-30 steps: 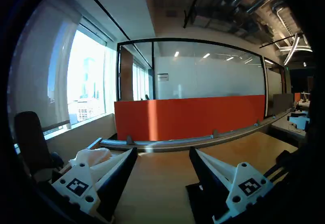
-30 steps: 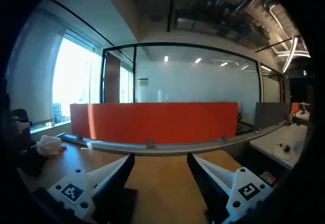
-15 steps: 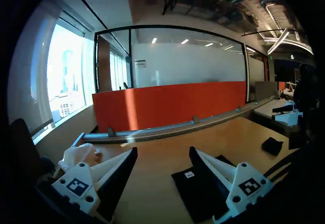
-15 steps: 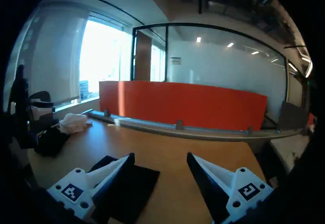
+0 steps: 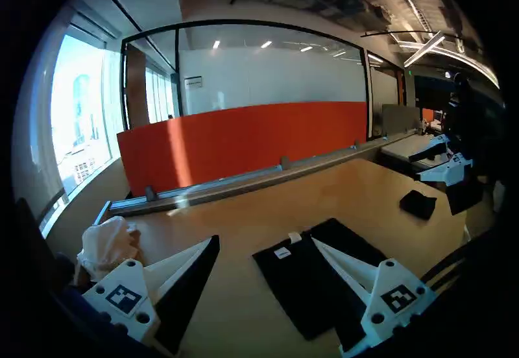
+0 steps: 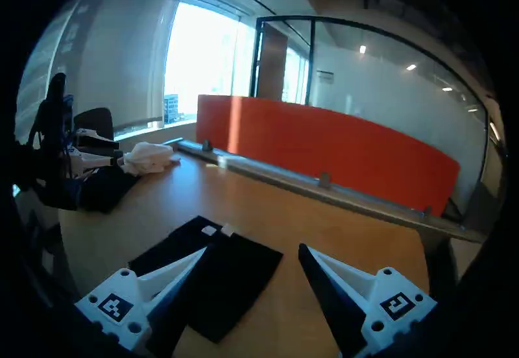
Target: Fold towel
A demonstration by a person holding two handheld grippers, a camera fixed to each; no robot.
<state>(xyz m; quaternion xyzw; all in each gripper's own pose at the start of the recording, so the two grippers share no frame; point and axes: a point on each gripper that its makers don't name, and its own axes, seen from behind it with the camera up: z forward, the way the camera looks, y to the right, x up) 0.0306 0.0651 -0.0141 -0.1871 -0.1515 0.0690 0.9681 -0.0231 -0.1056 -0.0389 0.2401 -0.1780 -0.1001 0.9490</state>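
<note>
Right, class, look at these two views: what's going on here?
A person holds a claw in each hand above a wooden desk. The left claw and right claw are both open and empty. A black towel lies flat on the desk just ahead of them, and neither grips it. A bunched white cloth sits at the window end.

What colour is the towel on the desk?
The towel is black with a small white tag, clearest in the right gripper view.

Towel [image 5: 292, 280] on table [image 5: 246, 209], cloth heap [image 5: 104, 244] left
</note>
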